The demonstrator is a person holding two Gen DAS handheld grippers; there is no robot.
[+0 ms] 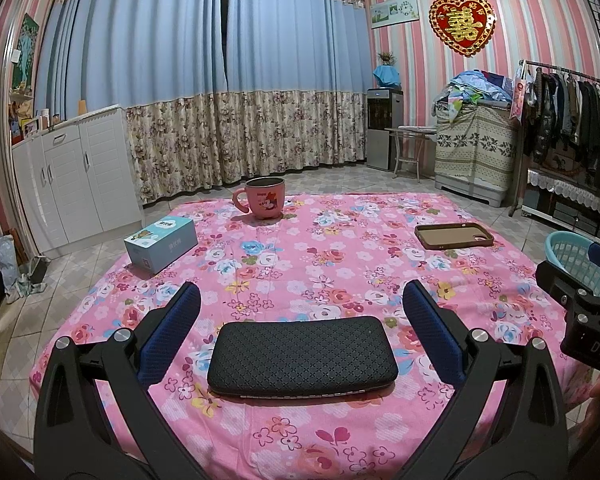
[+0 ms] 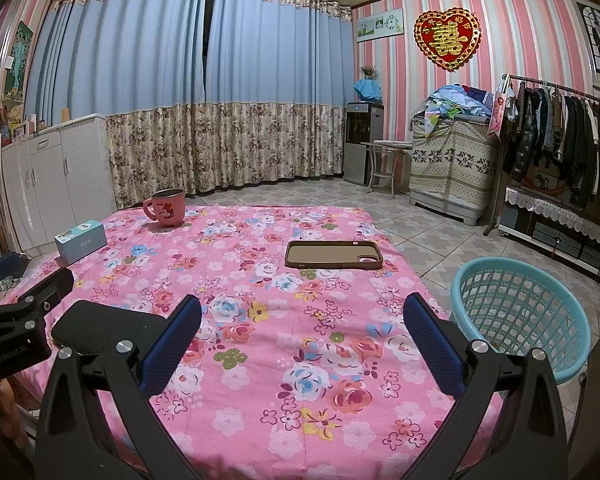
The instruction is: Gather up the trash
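Left claw (image 1: 302, 324) spread around black case (image 1: 302, 356), right claw (image 2: 302, 326) spread, empty, basket (image 2: 520, 320) fully visible only there.

Even, slightly dim indoor light, soft shadows beside the mug (image 1: 263, 199) and black case (image 1: 302, 355); sharp focus, fisheye bending and dark vignetting at edges.

Both views sit low at the near edge of the bench (image 1: 340, 264), facing the curtains (image 1: 204, 80); the right view stands further right. Both share the cup (image 2: 166, 207).
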